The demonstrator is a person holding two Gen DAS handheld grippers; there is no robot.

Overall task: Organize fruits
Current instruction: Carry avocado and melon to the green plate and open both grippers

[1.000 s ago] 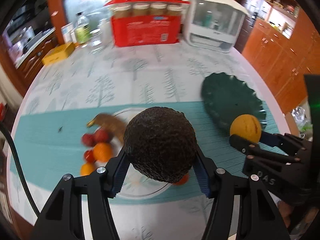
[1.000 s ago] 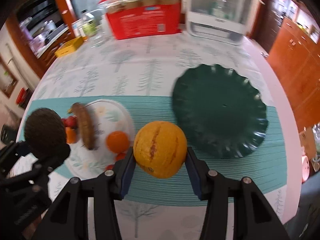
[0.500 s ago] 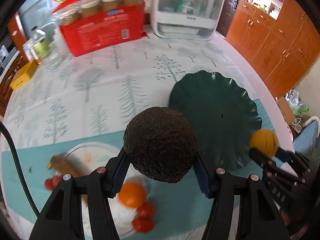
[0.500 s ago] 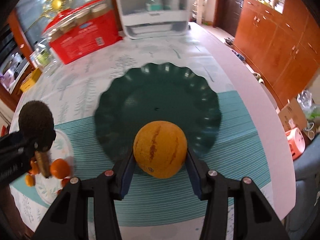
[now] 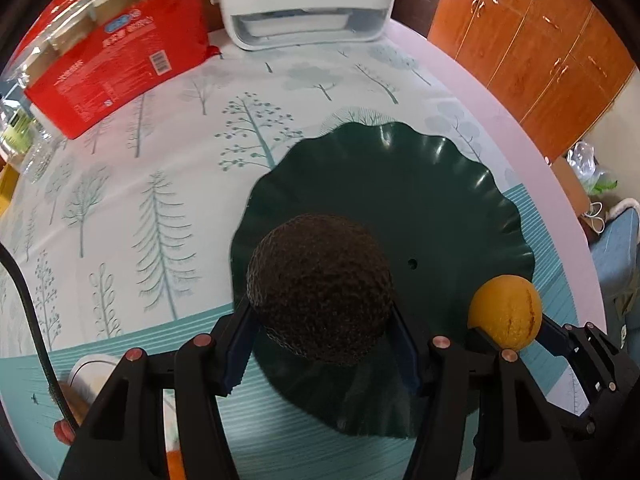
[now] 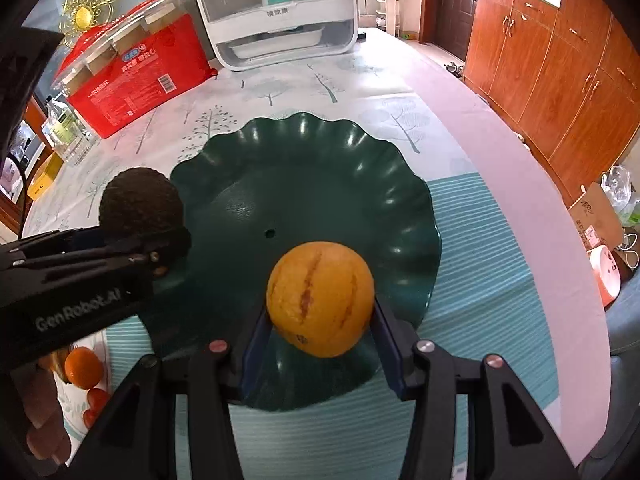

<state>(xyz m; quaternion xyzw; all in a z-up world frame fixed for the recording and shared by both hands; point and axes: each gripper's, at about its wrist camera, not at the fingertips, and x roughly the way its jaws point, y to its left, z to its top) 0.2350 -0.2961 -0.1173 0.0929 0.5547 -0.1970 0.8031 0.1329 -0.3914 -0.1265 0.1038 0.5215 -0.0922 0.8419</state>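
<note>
A dark, rough-skinned avocado [image 5: 320,288] is clamped in my left gripper [image 5: 320,340], which hangs over the near left part of the dark green scalloped plate [image 5: 400,184]. A yellow-orange striped melon [image 6: 320,304] is clamped in my right gripper [image 6: 320,344], over the near part of the same plate [image 6: 320,168]. The plate has nothing lying on it. In the left wrist view the melon [image 5: 505,312] shows at the right. The right wrist view has the avocado [image 6: 140,204] at the left, beside the melon.
A white plate [image 6: 76,408] at lower left carries an orange [image 6: 82,368] and small red fruits [image 6: 96,404]. At the table's far side stand a red box [image 5: 116,60] and a white appliance [image 5: 304,0]. Wooden cabinets [image 6: 560,68] line the right.
Both grippers have carried their fruits rightward from the white plate and lower over the green plate. The white plate has slid out to the lower left of both views.
</note>
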